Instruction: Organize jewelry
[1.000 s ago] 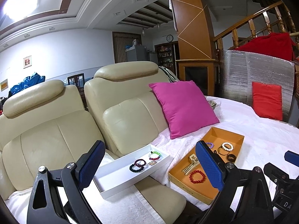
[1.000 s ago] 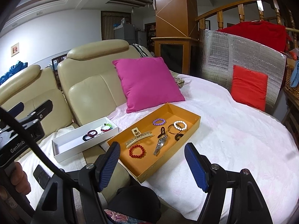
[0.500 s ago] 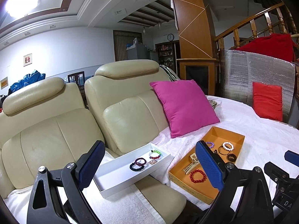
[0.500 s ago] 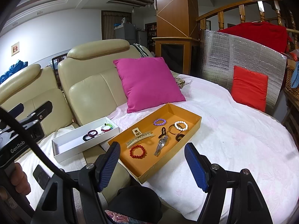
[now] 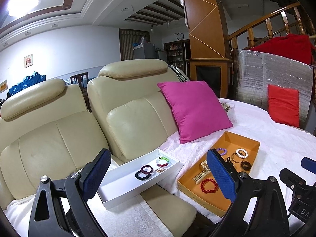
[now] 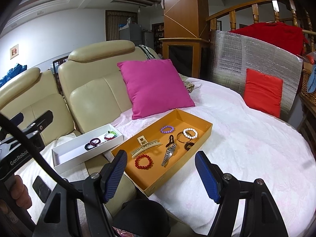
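An orange tray (image 6: 206,131) lies on the white-covered sofa seat and holds a red bead bracelet (image 6: 143,161), a beige hair claw (image 6: 145,146), a silver watch (image 6: 169,154), a purple bracelet (image 6: 167,129), a white bead bracelet (image 6: 190,133) and dark rings. A white box (image 5: 122,192) to its left holds a dark bracelet (image 5: 145,172) and a red-green bracelet (image 5: 163,161). My left gripper (image 5: 158,175) is open and empty, held above and in front of the white box. My right gripper (image 6: 161,174) is open and empty, in front of the orange tray (image 5: 227,138).
A magenta cushion (image 6: 155,86) leans on the cream leather sofa back (image 6: 94,90) behind the tray. A red cushion (image 6: 262,90) rests against a silver foil board (image 6: 237,55) at the right. White cloth (image 6: 256,148) covers the seat right of the tray.
Both views have shifted very slightly; the grippers stay open and nothing in the tray or box has moved.
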`<state>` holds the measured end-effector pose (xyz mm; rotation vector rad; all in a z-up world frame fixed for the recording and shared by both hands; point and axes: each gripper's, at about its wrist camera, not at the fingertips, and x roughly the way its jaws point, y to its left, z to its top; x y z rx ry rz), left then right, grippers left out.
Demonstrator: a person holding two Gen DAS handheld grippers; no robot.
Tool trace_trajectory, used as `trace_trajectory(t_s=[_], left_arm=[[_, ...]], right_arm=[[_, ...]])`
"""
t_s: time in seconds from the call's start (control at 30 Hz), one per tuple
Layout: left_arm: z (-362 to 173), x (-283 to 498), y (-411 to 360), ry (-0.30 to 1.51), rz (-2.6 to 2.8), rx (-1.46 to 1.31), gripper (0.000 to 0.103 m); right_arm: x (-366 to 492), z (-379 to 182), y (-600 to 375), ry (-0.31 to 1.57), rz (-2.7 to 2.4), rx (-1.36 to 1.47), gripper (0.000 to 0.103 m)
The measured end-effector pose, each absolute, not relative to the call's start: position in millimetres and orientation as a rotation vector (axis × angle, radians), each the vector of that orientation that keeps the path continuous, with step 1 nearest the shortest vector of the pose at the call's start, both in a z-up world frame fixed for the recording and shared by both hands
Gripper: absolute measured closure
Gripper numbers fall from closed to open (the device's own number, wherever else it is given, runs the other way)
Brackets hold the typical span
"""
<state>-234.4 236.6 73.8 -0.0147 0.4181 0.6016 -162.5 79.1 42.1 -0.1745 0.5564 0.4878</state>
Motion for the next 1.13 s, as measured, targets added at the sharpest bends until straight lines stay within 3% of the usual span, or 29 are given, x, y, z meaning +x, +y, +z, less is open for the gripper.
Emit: trace_trajectory(t_s=[0.8,1.13], left_arm=[[59.8,-176.0,249.0,0.491,0.663,-0.014,0.006],[60.2,-127.8,168.4,0.470,0.441,0.073,0.006]], right_arm=[[-83.5,16.7,97.8,0.632,0.521,-0.143,0.028],[-56.0,12.2,38.9,0.582,0.461,-0.035,0.028]])
